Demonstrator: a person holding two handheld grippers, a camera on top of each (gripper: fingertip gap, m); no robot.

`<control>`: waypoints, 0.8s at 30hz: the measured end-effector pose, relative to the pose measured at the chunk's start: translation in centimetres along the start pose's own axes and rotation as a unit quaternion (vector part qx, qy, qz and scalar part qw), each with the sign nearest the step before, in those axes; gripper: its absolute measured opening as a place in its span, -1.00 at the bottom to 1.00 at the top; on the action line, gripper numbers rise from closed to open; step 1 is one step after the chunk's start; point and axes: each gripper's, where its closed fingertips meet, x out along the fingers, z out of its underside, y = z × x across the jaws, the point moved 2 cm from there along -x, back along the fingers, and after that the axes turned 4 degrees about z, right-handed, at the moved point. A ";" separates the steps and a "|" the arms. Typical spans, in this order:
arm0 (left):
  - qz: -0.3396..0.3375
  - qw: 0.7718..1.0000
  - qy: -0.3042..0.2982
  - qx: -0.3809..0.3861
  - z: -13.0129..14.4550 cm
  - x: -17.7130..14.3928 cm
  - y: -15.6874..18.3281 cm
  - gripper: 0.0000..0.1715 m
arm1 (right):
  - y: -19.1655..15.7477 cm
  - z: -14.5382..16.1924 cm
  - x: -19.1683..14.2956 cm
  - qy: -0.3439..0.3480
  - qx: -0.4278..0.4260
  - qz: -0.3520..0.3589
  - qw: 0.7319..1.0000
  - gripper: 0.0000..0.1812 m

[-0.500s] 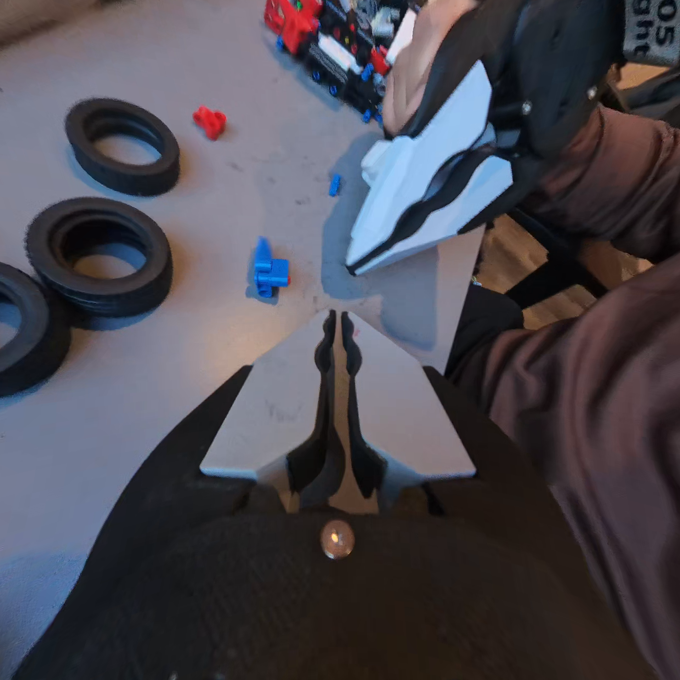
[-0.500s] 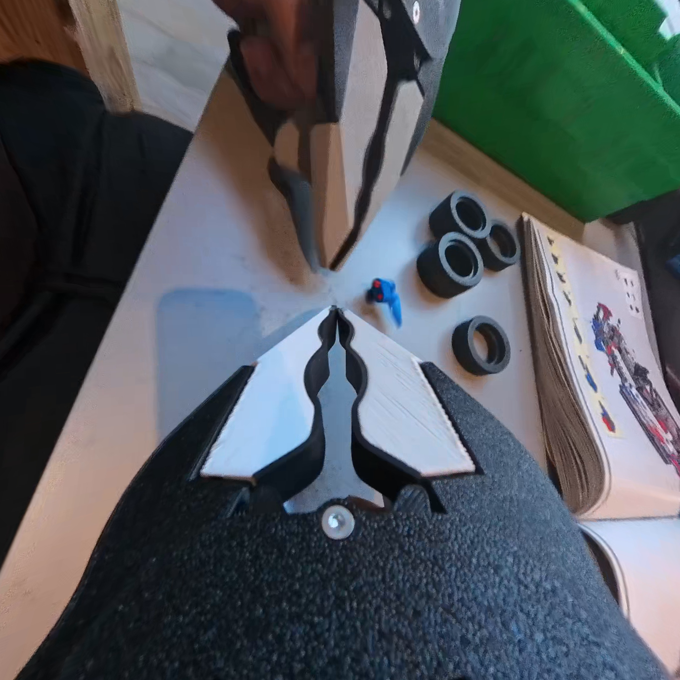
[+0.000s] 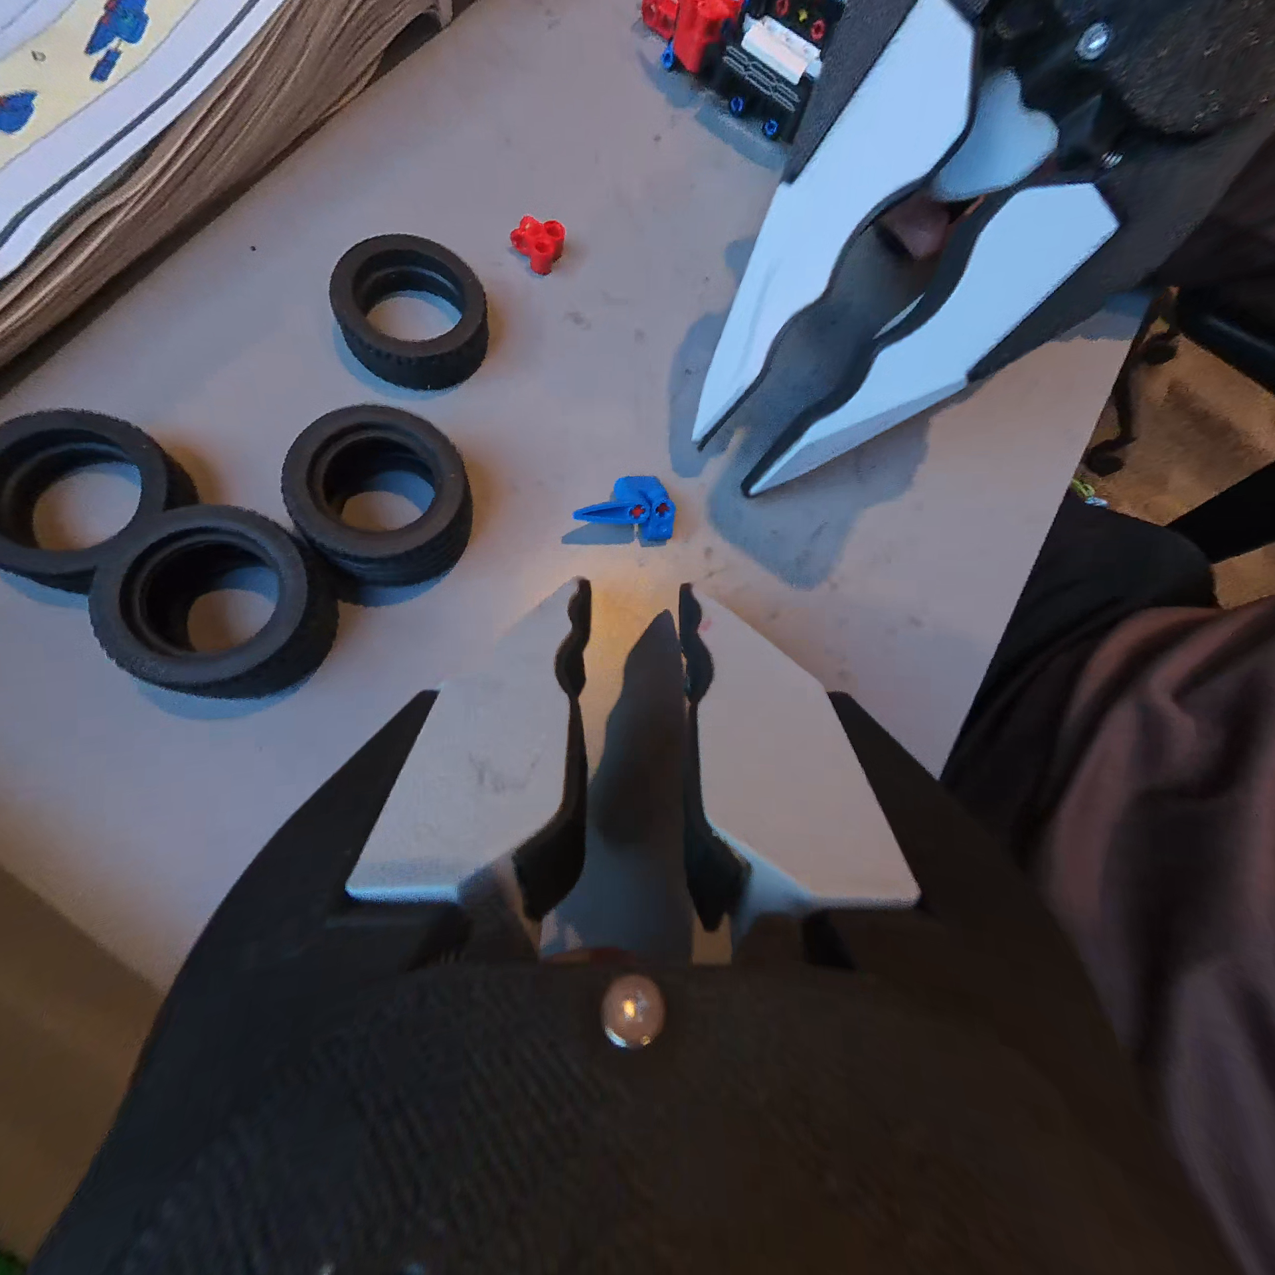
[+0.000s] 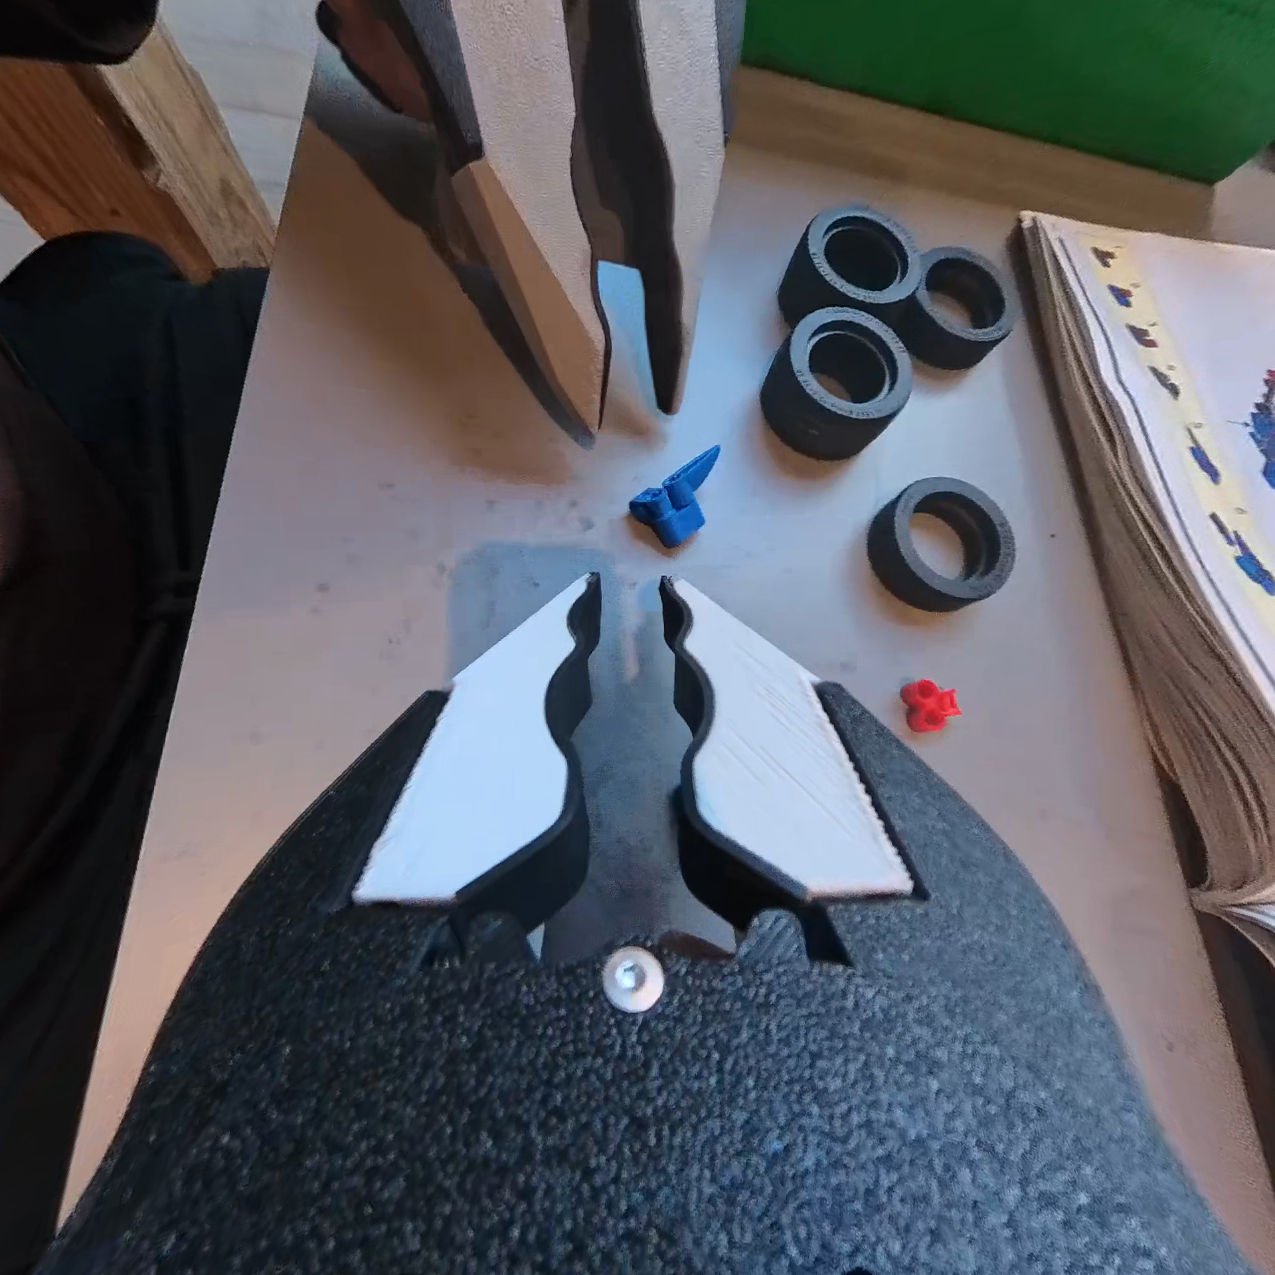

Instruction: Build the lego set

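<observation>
Both grippers, left (image 3: 635, 586) and right (image 4: 629, 579), are hovering slightly spread, empty, risking nudging the small blue piece (image 3: 629, 509) away.

From my feed I see a pale grey desk (image 3: 207, 793) lit warmly with bluish shadows, a wooden post (image 4: 138, 138) at its far corner, a green bin (image 4: 1035, 76) behind, and brownish carpeted floor (image 3: 1207, 428) beyond its edge.
</observation>
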 end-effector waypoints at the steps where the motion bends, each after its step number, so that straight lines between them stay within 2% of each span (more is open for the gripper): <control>1: -0.004 1.000 -0.001 0.008 -0.3 0.2 0.0 -0.72 | -0.1 0.0 0.2 -0.003 0.002 -0.001 1.000 -0.81; 4: -0.015 0.998 -0.012 0.056 -1.1 0.4 0.1 -0.69 | -0.4 -0.1 0.7 -0.005 0.002 -0.005 1.000 -0.77; 8: -0.037 0.981 -0.035 0.189 -1.9 -0.3 0.0 -0.72 | 0.0 0.0 0.6 -0.006 -0.003 0.016 1.000 -0.76; 12: -0.056 0.951 -0.078 0.293 -2.0 -0.2 0.0 -0.67 | 0.3 0.1 0.5 -0.007 0.005 0.021 1.000 -0.76; 15: -0.097 0.918 -0.134 0.361 -1.1 1.0 -1.2 -0.63 | 0.3 0.1 0.6 -0.006 0.003 0.020 1.000 -0.78; 16: -0.109 0.908 -0.137 0.380 -1.2 1.3 -1.3 -0.77 | 0.3 0.1 0.6 -0.005 0.003 0.019 1.000 -0.78; 18: -0.115 0.898 -0.130 0.405 -1.5 1.7 -1.1 -0.79 | 0.2 0.1 0.5 -0.003 0.002 0.017 1.000 -0.77; 24: -0.102 0.895 -0.121 0.418 -1.6 2.5 -0.6 -0.94 | 0.1 0.0 0.5 -0.001 0.004 0.011 1.000 -0.77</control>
